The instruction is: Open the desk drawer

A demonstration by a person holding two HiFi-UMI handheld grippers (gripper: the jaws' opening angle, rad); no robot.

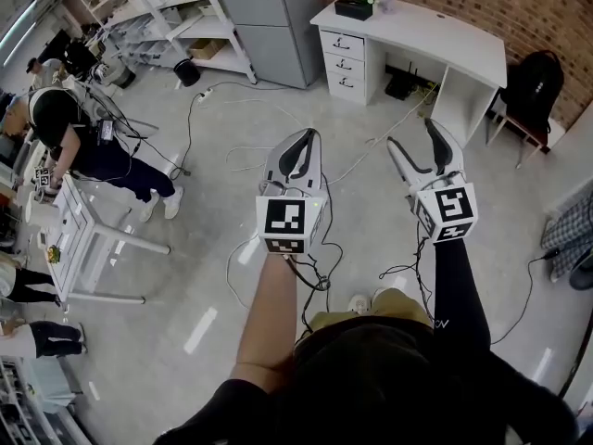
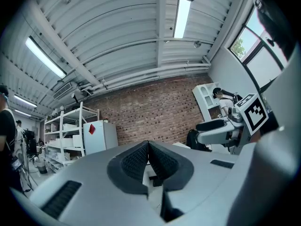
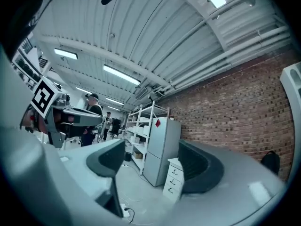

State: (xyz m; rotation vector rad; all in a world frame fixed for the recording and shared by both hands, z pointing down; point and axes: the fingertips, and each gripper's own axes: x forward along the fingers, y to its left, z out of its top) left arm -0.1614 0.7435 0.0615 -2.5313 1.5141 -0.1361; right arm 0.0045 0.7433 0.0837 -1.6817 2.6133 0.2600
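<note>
The white desk [image 1: 408, 31] stands against the brick wall, far ahead of both grippers. Its stack of three closed drawers [image 1: 345, 58] is at its left end. My left gripper [image 1: 307, 137] is held over the floor with its pads pressed together and nothing between them; in the left gripper view [image 2: 148, 149] it points level at the wall. My right gripper [image 1: 419, 148] is open and empty. In the right gripper view [image 3: 153, 163] the drawers [image 3: 172, 181] show small and distant, close to the inner edge of the right jaw.
A grey cabinet [image 1: 269, 17] stands left of the desk, with white shelving [image 1: 167, 17] beyond it. Cables [image 1: 241, 156] trail over the floor. A black backpack [image 1: 533, 82] sits right of the desk. People [image 1: 74, 137] work at a white table [image 1: 79, 235] on the left.
</note>
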